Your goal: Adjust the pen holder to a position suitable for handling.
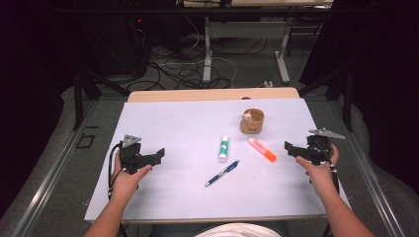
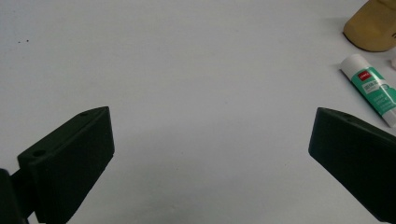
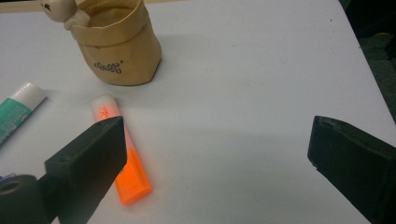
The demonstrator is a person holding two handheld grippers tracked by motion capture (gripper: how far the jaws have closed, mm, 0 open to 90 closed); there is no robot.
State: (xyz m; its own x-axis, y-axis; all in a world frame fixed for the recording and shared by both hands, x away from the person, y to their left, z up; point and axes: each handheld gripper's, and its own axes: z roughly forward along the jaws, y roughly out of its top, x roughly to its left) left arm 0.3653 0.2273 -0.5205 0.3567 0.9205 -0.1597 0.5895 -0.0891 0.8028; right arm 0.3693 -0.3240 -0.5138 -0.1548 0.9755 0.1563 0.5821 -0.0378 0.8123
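On the white table (image 1: 178,128) lie a green and white glue stick (image 1: 224,147), an orange highlighter (image 1: 262,149) and a blue pen (image 1: 222,173). A tan pouch-like cup (image 1: 252,121) with a small figure on its rim stands behind them. My left gripper (image 1: 159,155) is held at the table's left side, open and empty, pointing right. My right gripper (image 1: 288,147) is at the right side, open and empty, pointing left toward the highlighter (image 3: 126,163). The right gripper view shows the cup (image 3: 119,46) and the glue stick (image 3: 18,112) beyond the jaws. In the left gripper view the glue stick (image 2: 373,88) lies far right.
Beyond the table's far edge a dark floor holds tangled cables (image 1: 188,74) and the white legs of another table (image 1: 207,54). Metal rails (image 1: 54,163) run along both sides. Bare table surface lies between the two grippers and the items.
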